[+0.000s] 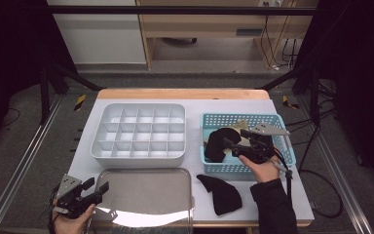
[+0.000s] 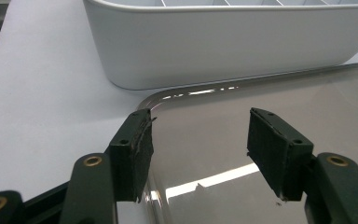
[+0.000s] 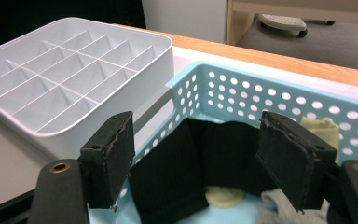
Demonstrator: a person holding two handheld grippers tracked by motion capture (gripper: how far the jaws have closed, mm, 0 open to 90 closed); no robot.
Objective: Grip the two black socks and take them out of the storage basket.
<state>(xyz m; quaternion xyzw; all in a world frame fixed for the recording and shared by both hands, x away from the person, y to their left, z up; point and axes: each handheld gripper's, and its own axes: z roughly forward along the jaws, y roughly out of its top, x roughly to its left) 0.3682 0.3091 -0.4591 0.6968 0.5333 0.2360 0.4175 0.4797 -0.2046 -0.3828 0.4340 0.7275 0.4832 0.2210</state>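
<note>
Lab, black frame rig (image 1: 58,73), loose floor cables (image 1: 277,48)

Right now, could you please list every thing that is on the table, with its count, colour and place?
Divided box: one, white, compartments bare, back left of the table.
Basket: one, light blue with holes, right of the box.
Socks in the basket: one black, at least one pale yellow, one grey.
Sock on the table: one, black, in front of the basket.
Tray: one, metal, front centre.
Table: one, white top.
Left gripper: black, open, at the tray's left edge.
Right gripper: black, open, over the basket.
</note>
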